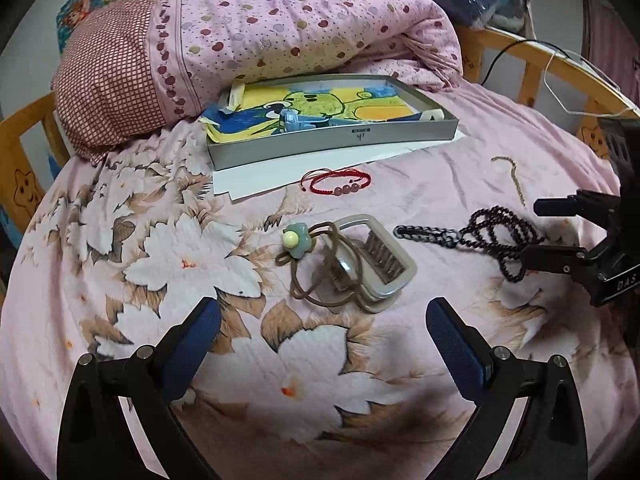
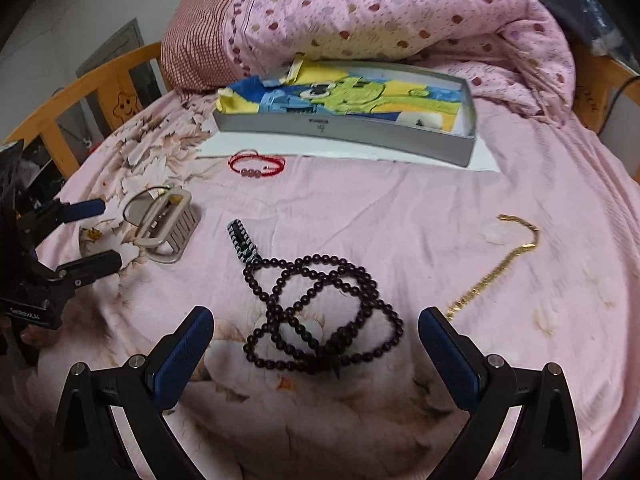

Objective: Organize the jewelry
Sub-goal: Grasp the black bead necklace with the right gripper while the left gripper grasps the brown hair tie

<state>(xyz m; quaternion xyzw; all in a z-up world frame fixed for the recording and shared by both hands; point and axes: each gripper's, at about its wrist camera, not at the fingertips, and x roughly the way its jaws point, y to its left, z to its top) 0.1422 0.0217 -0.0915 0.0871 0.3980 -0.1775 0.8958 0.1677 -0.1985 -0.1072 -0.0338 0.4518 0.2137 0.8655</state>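
My left gripper [image 1: 324, 320] is open and empty, just short of a beige hair claw clip [image 1: 372, 264] tangled with a brown hair tie that carries a green flower [image 1: 294, 238]. My right gripper [image 2: 316, 332] is open, its fingers either side of a dark bead necklace [image 2: 320, 312] with a black-and-white tassel [image 2: 242, 240]. A red cord bracelet [image 1: 340, 182] [image 2: 258, 166] lies near the grey box [image 1: 336, 140] [image 2: 348, 136]. A gold chain [image 2: 496, 268] [image 1: 514, 180] lies to the right.
The grey box holds a cartoon-print cloth and stands on white paper [image 1: 280, 174]. A rolled pink quilt [image 1: 280, 28] lies behind it. Wooden bed rails [image 1: 24, 148] [image 2: 92, 92] run along both sides. The pink floral bedsheet [image 1: 120, 240] covers the bed.
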